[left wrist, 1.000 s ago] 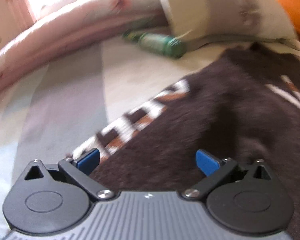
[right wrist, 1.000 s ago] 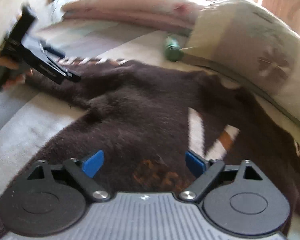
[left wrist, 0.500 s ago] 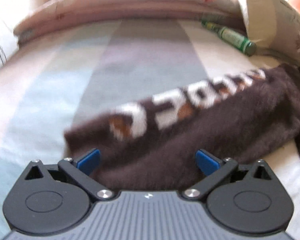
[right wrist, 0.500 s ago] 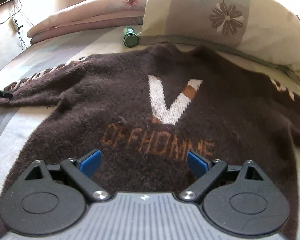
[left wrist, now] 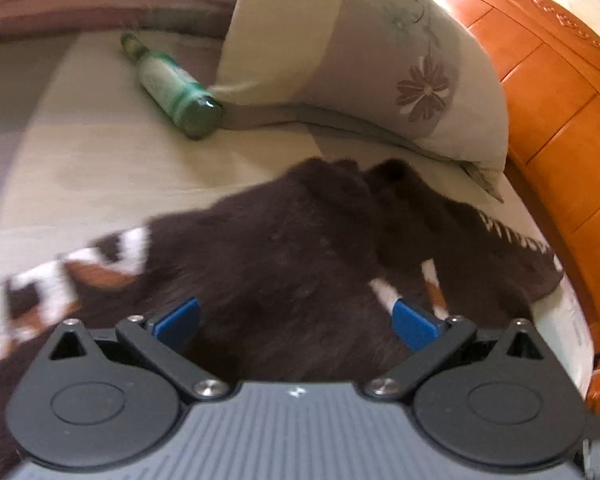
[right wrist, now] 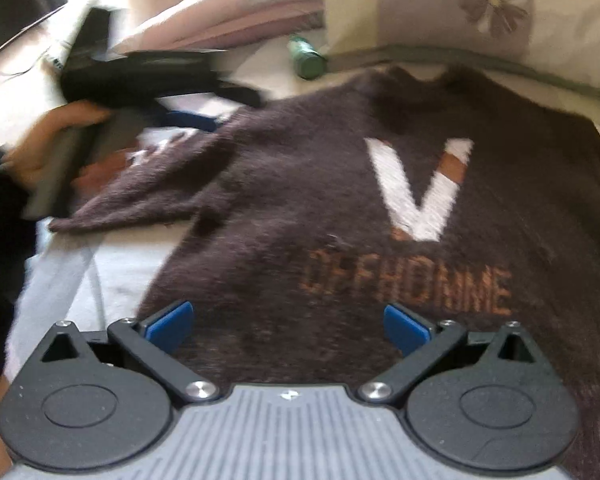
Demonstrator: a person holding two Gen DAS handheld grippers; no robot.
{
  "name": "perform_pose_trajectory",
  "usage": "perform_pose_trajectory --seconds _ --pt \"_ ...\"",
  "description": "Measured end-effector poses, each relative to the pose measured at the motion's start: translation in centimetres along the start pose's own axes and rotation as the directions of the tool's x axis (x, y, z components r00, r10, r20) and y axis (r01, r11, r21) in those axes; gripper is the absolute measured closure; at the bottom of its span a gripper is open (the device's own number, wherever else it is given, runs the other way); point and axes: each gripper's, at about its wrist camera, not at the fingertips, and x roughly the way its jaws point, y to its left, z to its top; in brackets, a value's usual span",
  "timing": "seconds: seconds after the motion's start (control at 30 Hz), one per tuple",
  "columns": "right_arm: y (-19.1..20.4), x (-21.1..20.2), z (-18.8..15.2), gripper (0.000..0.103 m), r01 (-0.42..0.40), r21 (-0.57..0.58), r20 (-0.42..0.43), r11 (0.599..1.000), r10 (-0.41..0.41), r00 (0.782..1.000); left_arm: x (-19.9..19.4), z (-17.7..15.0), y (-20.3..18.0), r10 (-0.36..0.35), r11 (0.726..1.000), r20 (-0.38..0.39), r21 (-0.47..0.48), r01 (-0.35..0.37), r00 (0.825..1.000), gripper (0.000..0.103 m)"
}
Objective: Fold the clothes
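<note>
L gripper (left wrist: 296,322) swung since 0.5 s ago: was over sleeve end w/ lettering, now above shoulder area, lettered sleeve (left wrist: 72,276) off at 9 o'clock. In R cam, L unit now in at 10 o'clock, hand (right wrist: 48,148) on grip; before only a tip showed. R gripper (right wrist: 286,326) barely shifted. Both jaws spread wide, holding nothing. Sweater (right wrist: 400,216) dark brown, fuzzy, flat face-up on bed (left wrist: 100,160), white V + orange text, collar toward pillow (left wrist: 380,60) at 12 o'clock. Green bottle (left wrist: 172,88) at 11 o'clock.
</note>
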Motion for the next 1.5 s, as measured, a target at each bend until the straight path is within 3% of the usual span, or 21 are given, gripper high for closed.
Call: perform_pose_trajectory --seconds 0.2,0.23,0.3,0.5,0.63,0.77,0.87,1.0,1.13,1.2,1.27,1.5 --pt "0.1 -0.3 0.0 0.0 -0.025 0.027 -0.008 0.999 0.026 1.0 1.1 -0.7 6.7 -0.153 0.968 -0.028 -0.205 0.144 0.988 0.001" --pt "0.1 -0.3 0.0 0.0 -0.03 0.032 -0.009 0.999 0.03 1.0 0.6 -1.2 8.1 -0.139 0.965 -0.016 -0.227 0.131 0.99 0.002" --pt "-0.2 -0.5 -0.1 0.0 -0.03 0.048 -0.01 0.998 0.03 0.999 -0.3 -1.7 10.0 -0.195 0.943 0.02 -0.273 0.193 0.981 0.006" --pt "-0.9 -1.7 -0.5 0.0 -0.004 0.054 0.007 0.999 0.003 1.0 -4.5 -3.7 12.5 -0.063 0.96 0.047 -0.272 0.073 0.997 0.006" --pt "-1.5 -2.8 -0.8 0.0 0.005 0.086 0.042 0.996 -0.008 0.999 -6.3 -5.0 13.5 0.027 0.968 0.061 -0.251 -0.011 0.998 0.006" --pt "-2.0 -3.8 -1.0 0.0 0.04 0.085 0.054 0.996 -0.045 0.998 -7.1 -5.0 12.0 0.152 0.966 0.028 -0.215 -0.142 0.988 0.006" --pt "-2.6 -4.9 -1.4 0.0 0.083 0.073 0.071 0.994 -0.088 0.994 -6.0 -3.8 8.4 0.262 0.956 -0.014 -0.134 -0.261 0.965 0.005" --pt "-4.3 -5.5 -2.0 0.0 0.087 0.12 0.062 0.989 -0.095 0.994 -4.3 -1.7 3.1 0.155 0.987 0.006 -0.039 -0.155 0.988 0.004" --pt "-5.6 -5.5 -2.7 0.0 0.087 0.134 0.047 0.987 -0.094 0.994 -0.4 -0.2 -1.3 0.046 0.999 0.002 -0.007 -0.046 0.999 0.003" --pt "-6.3 -5.5 -3.0 0.0 0.09 0.132 0.044 0.987 -0.097 0.994 2.1 0.3 -2.2 0.125 0.992 0.007 0.009 -0.125 0.992 0.003" --pt "-7.2 -5.6 -3.5 0.0 0.091 0.141 0.039 0.986 -0.098 0.994 4.7 0.6 -2.2 0.274 0.96 0.012 0.047 -0.275 0.962 0.004" --pt "-10.4 -6.2 -5.3 0.0 0.108 0.178 0.019 0.978 -0.114 0.993 6.5 2.4 0.1 0.3 0.95 0.068 -0.109 -0.292 0.951 0.004"
